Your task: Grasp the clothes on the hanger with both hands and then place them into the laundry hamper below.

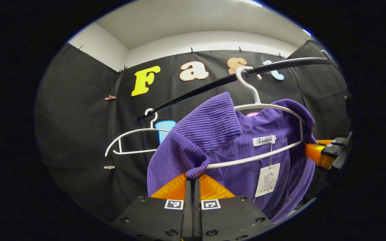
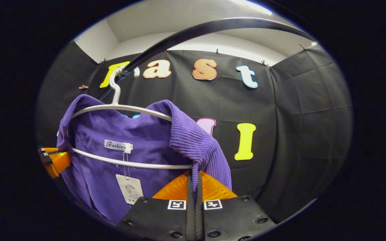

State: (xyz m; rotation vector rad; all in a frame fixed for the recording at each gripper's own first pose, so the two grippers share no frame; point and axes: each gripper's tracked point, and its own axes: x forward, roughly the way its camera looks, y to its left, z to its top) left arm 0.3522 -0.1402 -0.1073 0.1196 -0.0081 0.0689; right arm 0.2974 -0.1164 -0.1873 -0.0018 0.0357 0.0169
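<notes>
The purple sweater (image 1: 226, 147) is pinched at each shoulder by the closed left gripper (image 1: 193, 179) and right gripper (image 2: 194, 180); both shoulders should be lifted off the white hanger (image 1: 266, 107) together.

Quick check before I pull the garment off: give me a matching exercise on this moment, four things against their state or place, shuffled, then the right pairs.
Things:
1. purple sweater
2. empty white hanger
3. paper tag
4. black rail

States or places:
A. dangles on a string below the neck label
B. carries both hanger hooks
C. draped on a hanger, pinched at each shoulder by a gripper
D. hangs bare, farther along the rail

Pairs: 1-C, 2-D, 3-A, 4-B

The left gripper and right gripper each hold a fold of knit.
</notes>
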